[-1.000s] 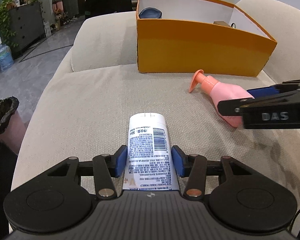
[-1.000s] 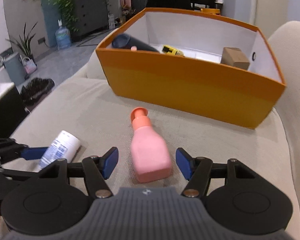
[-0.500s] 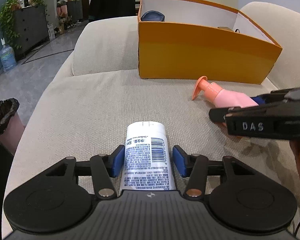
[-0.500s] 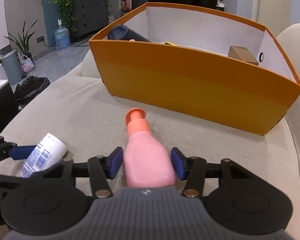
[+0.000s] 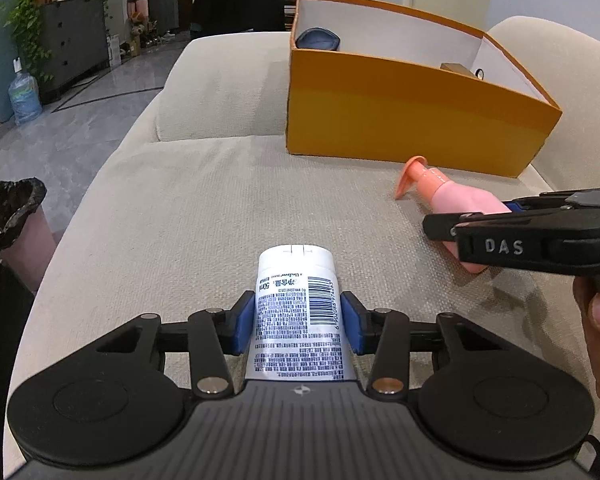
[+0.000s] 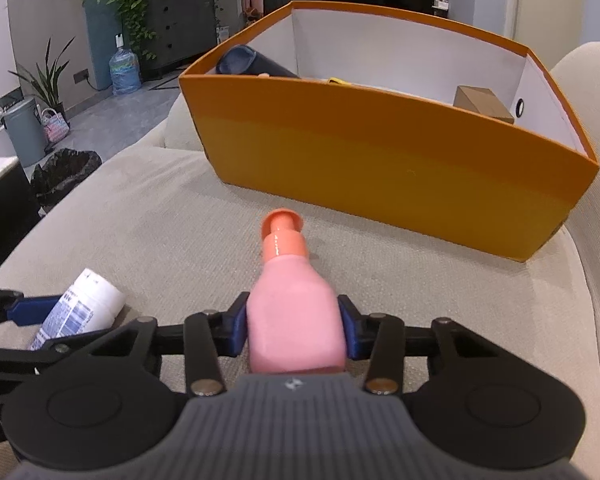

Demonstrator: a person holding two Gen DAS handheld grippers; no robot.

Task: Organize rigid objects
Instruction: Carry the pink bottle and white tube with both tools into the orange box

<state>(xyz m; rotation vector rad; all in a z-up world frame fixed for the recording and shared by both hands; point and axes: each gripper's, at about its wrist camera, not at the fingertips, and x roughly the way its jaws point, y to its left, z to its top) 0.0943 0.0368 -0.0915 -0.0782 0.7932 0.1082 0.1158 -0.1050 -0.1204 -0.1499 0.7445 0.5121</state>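
My left gripper [image 5: 298, 328] is shut on a white tube [image 5: 296, 300] with blue print and a barcode, cap pointing away, just above the beige sofa seat. My right gripper [image 6: 294, 330] is shut on a pink pump bottle [image 6: 292, 316] with an orange pump head [image 6: 282, 224] pointing toward the orange box [image 6: 380, 160]. The pink bottle also shows in the left wrist view [image 5: 460, 200] with the right gripper's side over it. The tube shows at lower left in the right wrist view [image 6: 84, 308].
The orange box [image 5: 400, 120] stands at the back of the seat and holds a dark blue item [image 6: 244, 64], a yellow item [image 6: 338, 81] and a small brown carton [image 6: 482, 102]. A black-bagged bin [image 5: 16, 208] stands left of the sofa edge.
Both grippers have closed: the right one moved forward around the pink bottle and shut on it, the left one tightened on the tube. Both views have risen slightly.
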